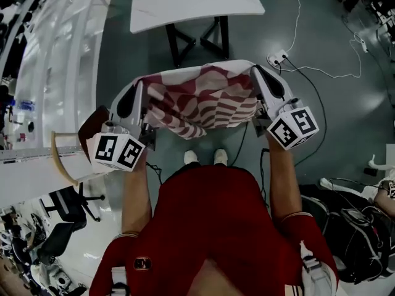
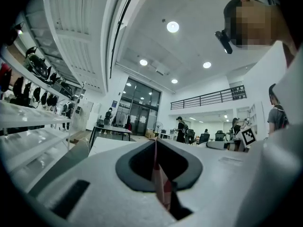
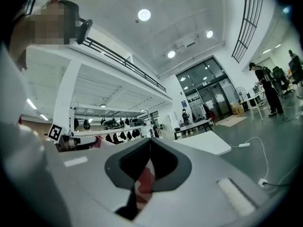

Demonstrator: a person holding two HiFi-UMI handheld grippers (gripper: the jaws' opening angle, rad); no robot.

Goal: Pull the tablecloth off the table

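The red-and-white patterned tablecloth point(image 1: 200, 100) hangs in the air between my two grippers, off the white table point(image 1: 191, 2), sagging in folds above the floor. My left gripper point(image 1: 147, 85) is shut on the cloth's left edge; a strip of cloth point(image 2: 161, 186) shows pinched between its jaws. My right gripper point(image 1: 254, 73) is shut on the right edge, with red cloth point(image 3: 144, 183) caught between its jaws. Both gripper views point up and out across the hall.
The bare white table stands just ahead on black legs point(image 1: 197, 39). A power strip point(image 1: 278, 58) and white cables point(image 1: 333, 73) lie on the grey floor at right. A wooden chair point(image 1: 74, 153) stands to my left, bags point(image 1: 352, 227) to my right.
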